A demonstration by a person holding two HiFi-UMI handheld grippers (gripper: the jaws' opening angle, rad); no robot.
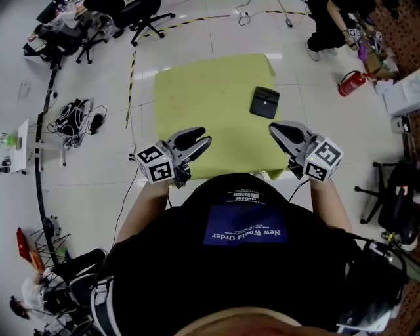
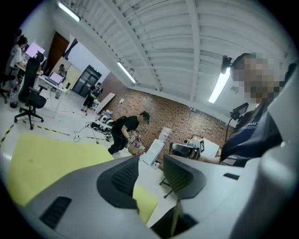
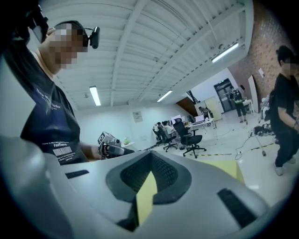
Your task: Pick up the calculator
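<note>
The black calculator [image 1: 264, 102] lies flat on the right part of the yellow-green table [image 1: 203, 98]. Both grippers hover over the table's near edge, short of the calculator. My left gripper [image 1: 201, 140] is at the near left, its jaws a little apart with nothing between them [image 2: 151, 158]. At the near right, just in front of the calculator, my right gripper [image 1: 275, 128] has its fingertips meeting and holds nothing [image 3: 150, 155]. Neither gripper view shows the calculator, only the table top [image 2: 46, 158] [image 3: 224, 168].
A red fire extinguisher [image 1: 352, 82] lies on the floor to the table's right. A person [image 1: 328, 26] crouches at the far right. Office chairs [image 1: 141, 16] stand at the far left, with a bag and cables [image 1: 73, 117] on the floor.
</note>
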